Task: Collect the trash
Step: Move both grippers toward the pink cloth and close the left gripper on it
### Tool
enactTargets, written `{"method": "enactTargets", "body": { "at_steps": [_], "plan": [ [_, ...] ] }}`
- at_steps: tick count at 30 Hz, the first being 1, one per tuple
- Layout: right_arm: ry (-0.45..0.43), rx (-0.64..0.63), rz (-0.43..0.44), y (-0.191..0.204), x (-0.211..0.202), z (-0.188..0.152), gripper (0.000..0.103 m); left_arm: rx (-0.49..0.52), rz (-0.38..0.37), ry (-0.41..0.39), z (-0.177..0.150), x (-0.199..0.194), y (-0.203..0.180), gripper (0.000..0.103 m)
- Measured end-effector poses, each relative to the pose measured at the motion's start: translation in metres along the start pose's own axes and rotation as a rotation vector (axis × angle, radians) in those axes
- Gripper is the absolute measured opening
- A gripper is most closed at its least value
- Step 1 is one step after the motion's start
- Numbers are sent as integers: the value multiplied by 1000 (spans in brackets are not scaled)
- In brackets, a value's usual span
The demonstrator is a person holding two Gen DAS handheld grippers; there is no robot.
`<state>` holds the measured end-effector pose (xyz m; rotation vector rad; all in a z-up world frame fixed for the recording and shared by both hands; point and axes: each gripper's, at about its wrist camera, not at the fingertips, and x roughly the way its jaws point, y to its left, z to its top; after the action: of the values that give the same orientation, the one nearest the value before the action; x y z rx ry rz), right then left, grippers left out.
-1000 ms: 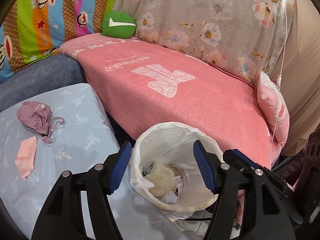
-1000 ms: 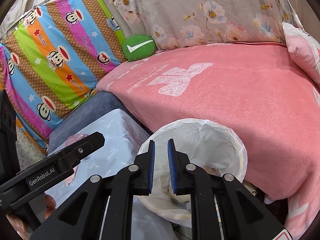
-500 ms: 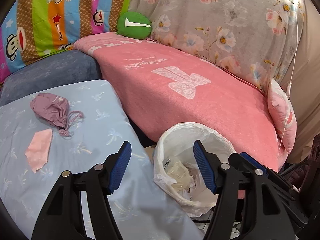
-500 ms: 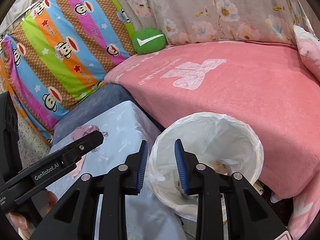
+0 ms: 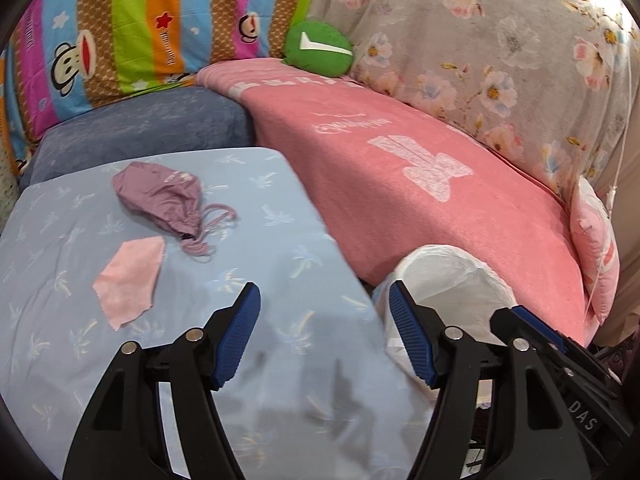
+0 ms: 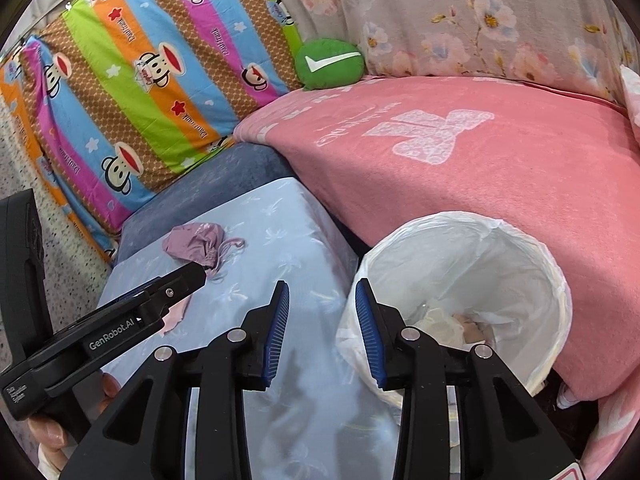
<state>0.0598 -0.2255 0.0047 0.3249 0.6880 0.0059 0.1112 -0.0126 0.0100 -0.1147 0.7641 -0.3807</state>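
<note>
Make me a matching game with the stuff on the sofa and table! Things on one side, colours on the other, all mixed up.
Things:
1. drawstring pouch
2. round cushion
3. bin liner
4. blanket

Colours:
A. white
B. pink
C. purple
D. green

Pairs: 1-C, 2-D, 3-A, 4-B

1. Near half of the lined trash bin (image 5: 452,280) hidden behind the right tong arm in the left wrist view; contents unseen there.
2. Pink cloth scrap (image 6: 174,318) mostly covered by the left tongs (image 6: 176,284) in the right wrist view.
3. Bin contents (image 6: 444,318) only partly visible, unidentifiable.
</note>
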Motion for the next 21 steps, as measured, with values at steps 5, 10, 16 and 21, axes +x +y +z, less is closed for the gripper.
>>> {"method": "enactTargets", "body": {
  "at_steps": [5,10,16,21],
  "plan": [
    [21,-31,15,20,11,-4,39,-36,54,14,-3,1,30,67],
    [44,-67,33,42,24,-8,39,-66,102,20,-6,0,58,71],
    [71,-110,51,67,41,-11,42,-98,178,35,-13,4,95,81],
    [103,-129,77,87,62,-14,45,-101,229,72,-18,15,124,88]
  ]
}}
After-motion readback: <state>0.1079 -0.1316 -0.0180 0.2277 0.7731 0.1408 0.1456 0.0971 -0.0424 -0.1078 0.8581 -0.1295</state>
